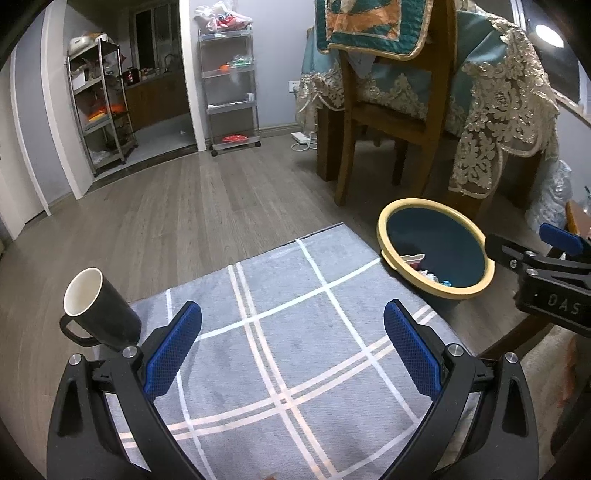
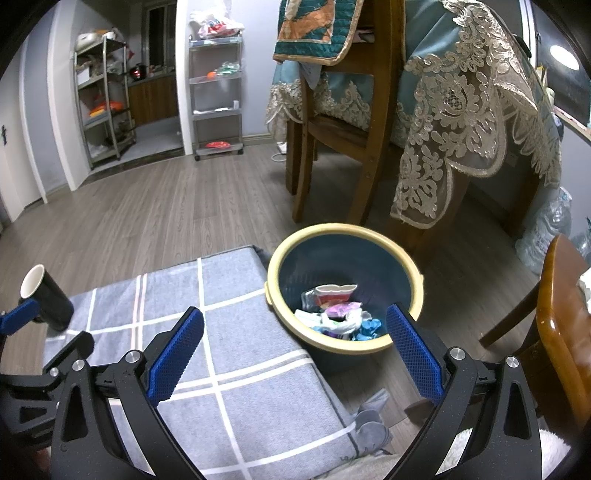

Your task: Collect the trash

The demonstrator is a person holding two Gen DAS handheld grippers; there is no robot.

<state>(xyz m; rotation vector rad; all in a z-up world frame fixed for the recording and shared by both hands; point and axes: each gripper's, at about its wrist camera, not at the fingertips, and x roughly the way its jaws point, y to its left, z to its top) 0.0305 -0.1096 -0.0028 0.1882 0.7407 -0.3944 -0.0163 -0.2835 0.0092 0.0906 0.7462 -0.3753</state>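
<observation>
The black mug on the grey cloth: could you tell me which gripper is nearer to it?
Left. The left gripper sits open just right of the black mug; the right gripper is open further right, by the bin.

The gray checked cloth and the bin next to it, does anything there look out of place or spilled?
Nothing is spilled. The only item on the gray checked cloth is a black mug near its left edge, empty and upright. The wrappers are all inside the yellow-rimmed bin, and both tongs are open and empty.

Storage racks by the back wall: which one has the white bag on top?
The narrow grey cart standing against the wall right of the doorway carries the white bag. The metal shelf rack inside the doorway holds a pale pot-like thing instead.
</observation>
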